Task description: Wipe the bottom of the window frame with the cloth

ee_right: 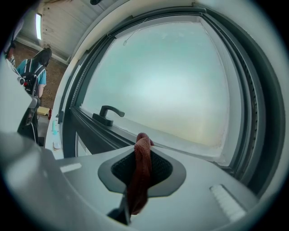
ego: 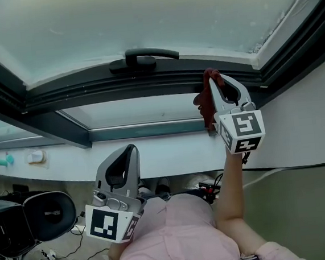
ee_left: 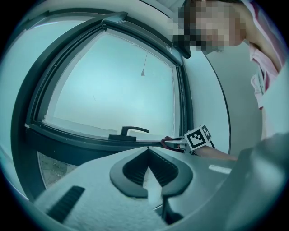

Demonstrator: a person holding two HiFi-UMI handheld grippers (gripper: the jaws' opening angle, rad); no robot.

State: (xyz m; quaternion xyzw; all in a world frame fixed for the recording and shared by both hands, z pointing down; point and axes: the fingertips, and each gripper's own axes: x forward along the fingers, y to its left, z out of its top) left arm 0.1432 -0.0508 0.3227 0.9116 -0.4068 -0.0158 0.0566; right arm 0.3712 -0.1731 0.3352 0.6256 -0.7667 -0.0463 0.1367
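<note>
A dark red cloth is pinched in my right gripper, which is shut on it and holds it up against the dark bottom rail of the window frame, right of the black handle. In the right gripper view the cloth hangs twisted between the jaws, its tip near the frame rail. My left gripper is low by the person's chest, shut and empty, well below the sill. Its own view shows the shut jaws, the handle and the right gripper's marker cube.
A white sill runs under the frame, with a teal object and a white knob at its left. A black padded chair and cables lie lower left. White wall stands at the right. A person stands far left.
</note>
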